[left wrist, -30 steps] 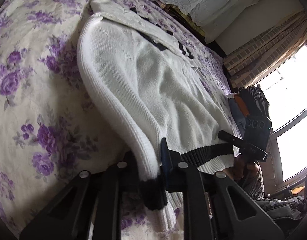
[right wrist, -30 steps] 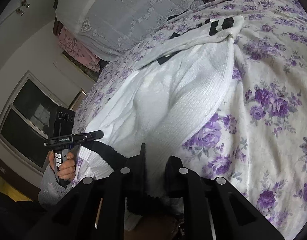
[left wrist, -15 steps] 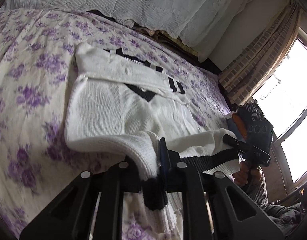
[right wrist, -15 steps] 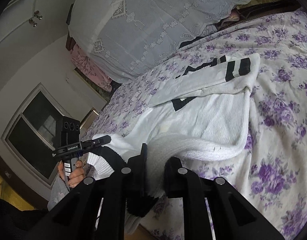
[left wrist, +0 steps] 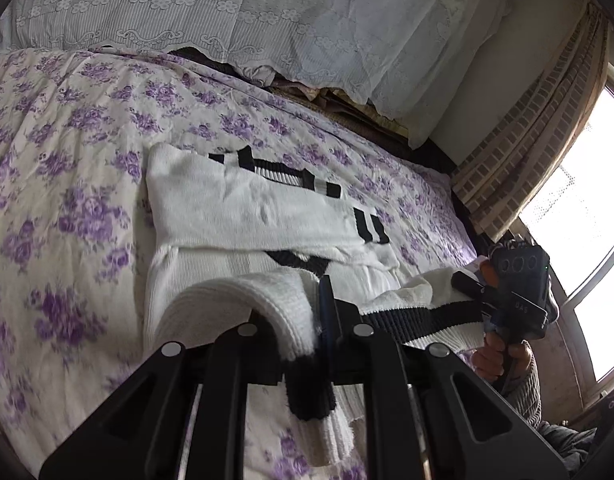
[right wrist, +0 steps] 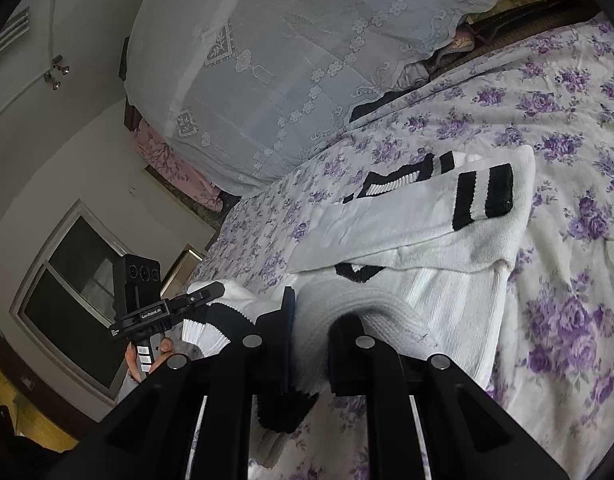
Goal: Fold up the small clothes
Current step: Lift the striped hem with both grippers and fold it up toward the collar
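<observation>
A white knit sweater [left wrist: 235, 208] with black stripes lies on the floral bedspread, its sleeves folded across the chest; it also shows in the right wrist view [right wrist: 427, 224]. My left gripper [left wrist: 307, 320] is shut on one corner of the black-banded bottom hem [left wrist: 419, 320] and holds it raised above the sweater body. My right gripper [right wrist: 311, 320] is shut on the other hem corner, also raised. The hem hangs stretched between both grippers. The right gripper also shows in the left wrist view [left wrist: 467, 286], and the left one in the right wrist view [right wrist: 203, 294].
The purple floral bedspread [left wrist: 67, 208] spreads left and beyond the sweater. A lace-covered pile of bedding [left wrist: 267, 20] stands at the far edge. A curtained window [left wrist: 567, 184] is on the right. A dark window [right wrist: 79, 292] and wall are on the left in the right wrist view.
Both grippers have lifted the sweater's bottom hem and carried it forward over the body toward the folded sleeves. The lower half now curls up off the bed.
</observation>
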### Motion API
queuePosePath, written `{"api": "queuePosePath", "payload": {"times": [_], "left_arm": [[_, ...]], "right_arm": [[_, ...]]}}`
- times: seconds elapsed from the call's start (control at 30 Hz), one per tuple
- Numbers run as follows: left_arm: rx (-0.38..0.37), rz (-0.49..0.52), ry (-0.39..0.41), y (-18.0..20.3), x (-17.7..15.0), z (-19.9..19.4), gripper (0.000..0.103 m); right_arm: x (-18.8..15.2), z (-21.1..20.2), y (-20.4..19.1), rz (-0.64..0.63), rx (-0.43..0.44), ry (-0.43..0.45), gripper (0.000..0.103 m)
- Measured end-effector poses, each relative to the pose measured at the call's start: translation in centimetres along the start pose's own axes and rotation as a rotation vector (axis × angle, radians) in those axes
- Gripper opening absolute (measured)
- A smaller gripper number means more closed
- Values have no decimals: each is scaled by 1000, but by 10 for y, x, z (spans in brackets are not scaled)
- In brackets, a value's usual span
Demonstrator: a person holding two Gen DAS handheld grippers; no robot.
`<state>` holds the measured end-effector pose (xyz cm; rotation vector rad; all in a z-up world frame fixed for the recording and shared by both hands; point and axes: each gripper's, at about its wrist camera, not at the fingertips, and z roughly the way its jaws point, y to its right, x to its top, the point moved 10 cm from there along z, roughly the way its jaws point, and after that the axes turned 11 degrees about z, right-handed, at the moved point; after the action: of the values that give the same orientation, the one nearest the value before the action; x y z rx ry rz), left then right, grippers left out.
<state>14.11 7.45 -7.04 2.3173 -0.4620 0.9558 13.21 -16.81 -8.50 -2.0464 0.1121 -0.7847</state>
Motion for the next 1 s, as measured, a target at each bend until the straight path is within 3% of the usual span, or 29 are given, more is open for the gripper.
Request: {"api": "queuePosePath", "payload": {"times": [0.6,0.83,0.93,1.0], "left_arm": [[1,-101,-31,-63,58,79,13],[20,-176,-106,-98,45,125,13],[-21,-212,-102,-104,43,130,13],[-30,-217,-96,-105,43,131,13]], "right_arm": [[84,55,56,118,-34,30,14],[91,88,105,200,-79,2,14],[90,91,111,223,-49,-13,11],[89,90,106,212,-26,-17,19]]}}
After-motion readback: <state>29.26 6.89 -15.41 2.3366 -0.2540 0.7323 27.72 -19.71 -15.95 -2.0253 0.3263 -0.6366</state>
